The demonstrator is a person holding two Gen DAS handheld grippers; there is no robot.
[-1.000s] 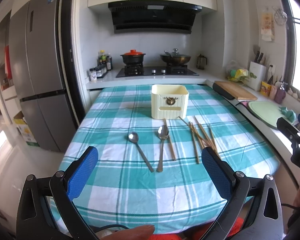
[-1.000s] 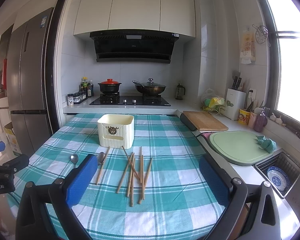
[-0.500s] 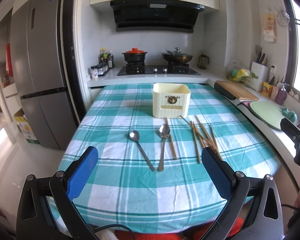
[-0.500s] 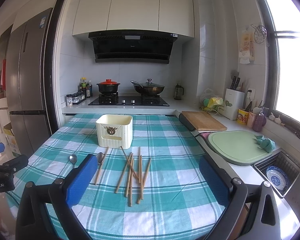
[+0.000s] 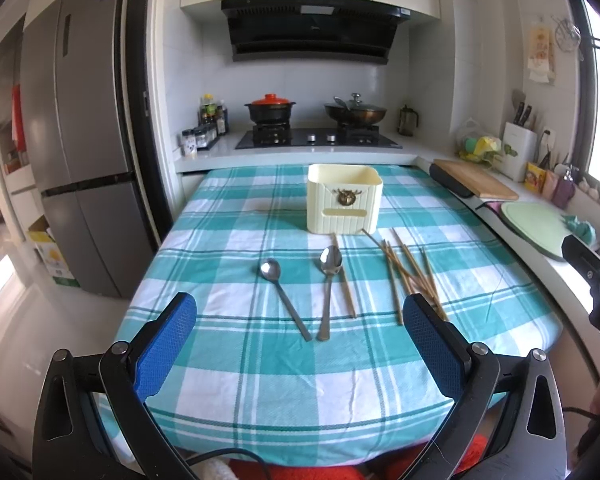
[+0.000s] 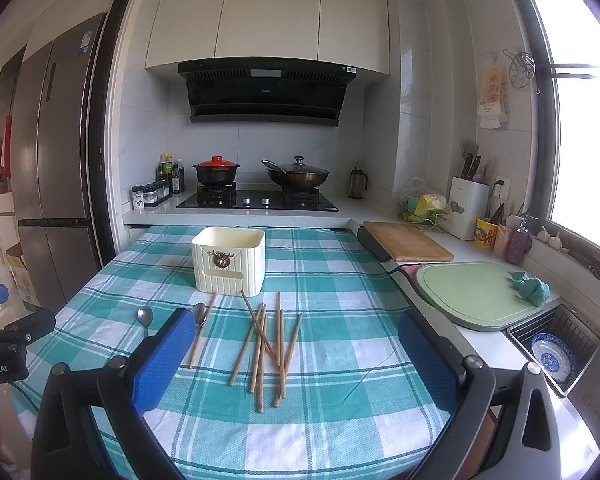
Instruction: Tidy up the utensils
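A cream utensil holder (image 5: 344,199) (image 6: 228,259) stands upright on the teal checked tablecloth (image 5: 260,360) (image 6: 340,420). In front of it lie two metal spoons (image 5: 285,297) (image 5: 328,288), one lone chopstick (image 5: 344,278) and a loose pile of several wooden chopsticks (image 5: 410,276) (image 6: 266,344). My left gripper (image 5: 300,340) is open and empty, held above the table's near edge facing the spoons. My right gripper (image 6: 296,356) is open and empty, held above the near edge facing the chopstick pile.
A counter runs along the right with a wooden board (image 6: 406,240), a green cutting board (image 6: 472,294) and a sink with a blue bowl (image 6: 552,360). A stove with two pots (image 5: 316,114) stands behind the table. A grey fridge (image 5: 88,160) stands at the left.
Both grippers have shifted slightly, so the table scene has moved a little in each view. Nothing on the table has moved. Both stay open.
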